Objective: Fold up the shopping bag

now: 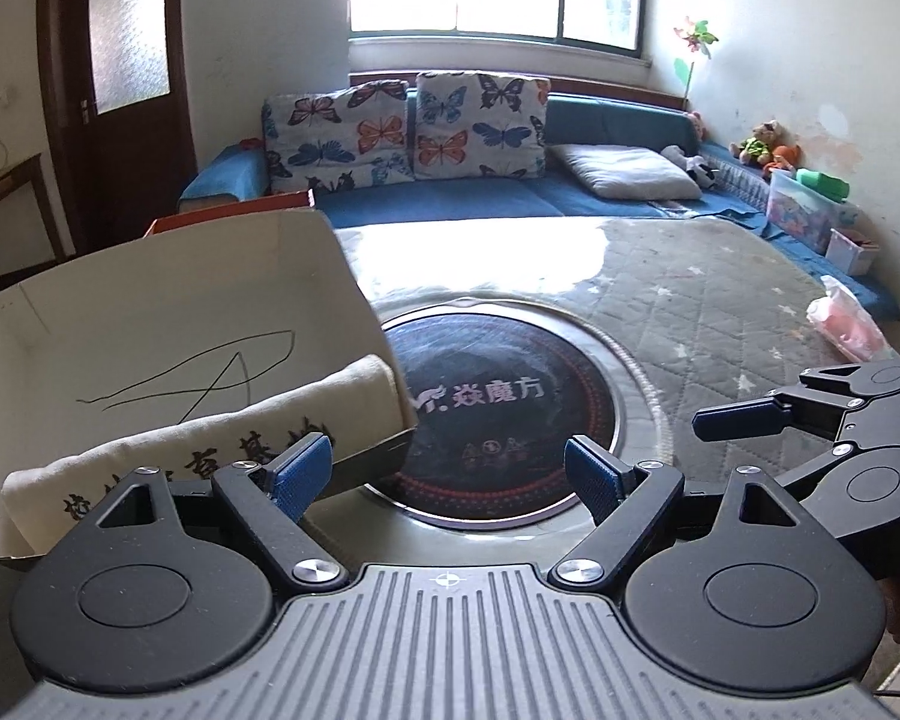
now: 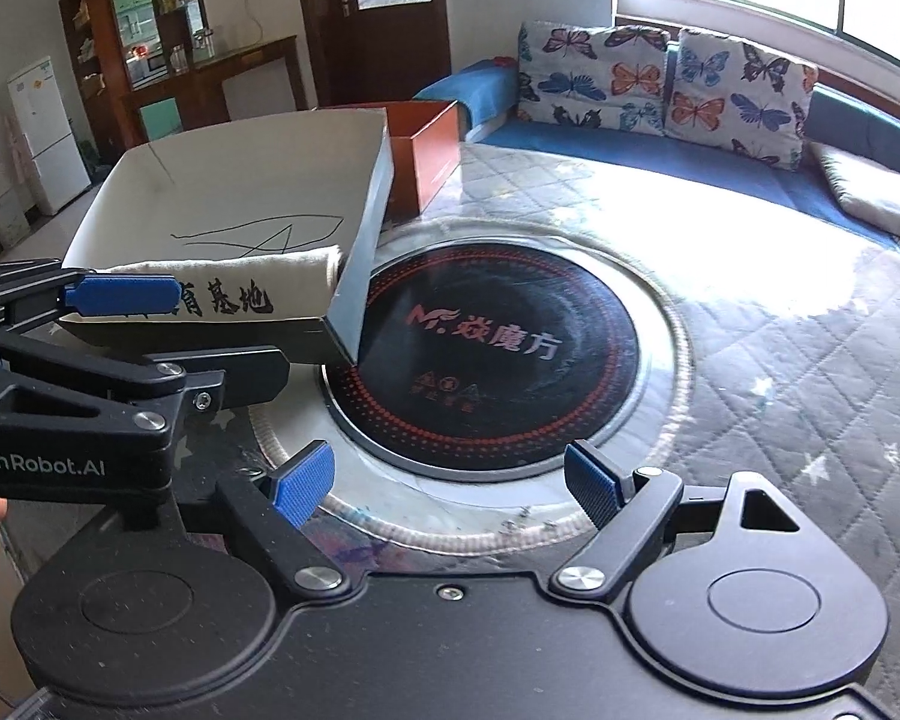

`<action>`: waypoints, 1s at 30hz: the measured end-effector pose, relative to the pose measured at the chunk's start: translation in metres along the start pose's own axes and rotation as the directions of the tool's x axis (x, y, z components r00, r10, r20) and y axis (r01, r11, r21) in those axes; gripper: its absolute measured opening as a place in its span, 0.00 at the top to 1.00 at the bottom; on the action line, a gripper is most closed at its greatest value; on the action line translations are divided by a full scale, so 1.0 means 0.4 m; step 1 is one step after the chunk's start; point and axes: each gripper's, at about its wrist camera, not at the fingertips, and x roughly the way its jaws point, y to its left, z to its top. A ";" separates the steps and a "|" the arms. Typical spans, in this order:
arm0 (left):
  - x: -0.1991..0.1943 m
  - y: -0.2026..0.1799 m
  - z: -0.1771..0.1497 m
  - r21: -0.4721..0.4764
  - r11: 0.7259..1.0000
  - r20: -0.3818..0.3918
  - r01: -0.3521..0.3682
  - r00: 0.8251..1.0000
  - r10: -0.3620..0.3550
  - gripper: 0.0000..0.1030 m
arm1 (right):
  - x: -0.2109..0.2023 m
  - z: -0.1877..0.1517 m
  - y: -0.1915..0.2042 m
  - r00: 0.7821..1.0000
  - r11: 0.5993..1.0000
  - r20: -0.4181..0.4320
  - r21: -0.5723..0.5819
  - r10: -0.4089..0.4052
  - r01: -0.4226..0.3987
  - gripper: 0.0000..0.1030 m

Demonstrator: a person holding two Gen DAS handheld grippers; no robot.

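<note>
The left hand-held gripper (image 1: pixel 450 468) hangs over the bench (image 1: pixel 720 324) with its two blue-padded fingers (image 1: pixel 303 468) spread wide apart and nothing between them. Ahead of it and to its left sits a shallow white cardboard box (image 1: pixel 150 324), open at the top, with a thin black scribble on its inner floor. The shopping bag (image 1: pixel 210 426), cream cloth printed with black characters, lies folded into a long roll along the box's near wall, just beyond the left finger; whether that pad touches the cloth or only overlaps it in this view is hard to say.

Straight ahead of the gripper, set into the bench, is a round black induction hob (image 1: pixel 510 408) with a metal ring and a red dotted border; the box's near right corner reaches over its edge. The bench around it is covered in a grey quilted cloth under a glossy clear sheet.

The right hand-held gripper (image 2: pixel 450 480) is likewise spread open and holds nothing, with the hob (image 2: pixel 498 360) directly in front of its fingers. From its camera the bag (image 2: pixel 252 288) lies ahead and to the left, inside the box (image 2: pixel 240 198), and the left gripper (image 2: pixel 174 336) comes in from the left edge, one blue pad against the bag's side. An orange-red box (image 2: pixel 432 150) stands behind the white one. Beyond the bench, a blue sofa (image 1: pixel 510 192) carries two butterfly cushions (image 1: pixel 408 126).
</note>
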 end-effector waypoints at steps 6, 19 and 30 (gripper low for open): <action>-0.011 -0.044 0.005 0.018 0.999 0.022 0.047 0.999 -0.047 0.17 | -0.043 -0.018 -0.034 0.998 0.998 0.023 0.031 -0.051 0.050 0.16; 0.062 -0.128 0.005 0.029 0.991 -0.021 0.130 0.991 -0.129 0.17 | -0.046 -0.065 -0.133 0.991 0.984 -0.010 0.117 -0.131 0.131 0.16; 0.140 -0.166 0.020 0.025 0.988 -0.044 0.152 0.988 -0.151 0.17 | 0.000 -0.064 -0.204 0.985 0.972 -0.032 0.162 -0.168 0.171 0.16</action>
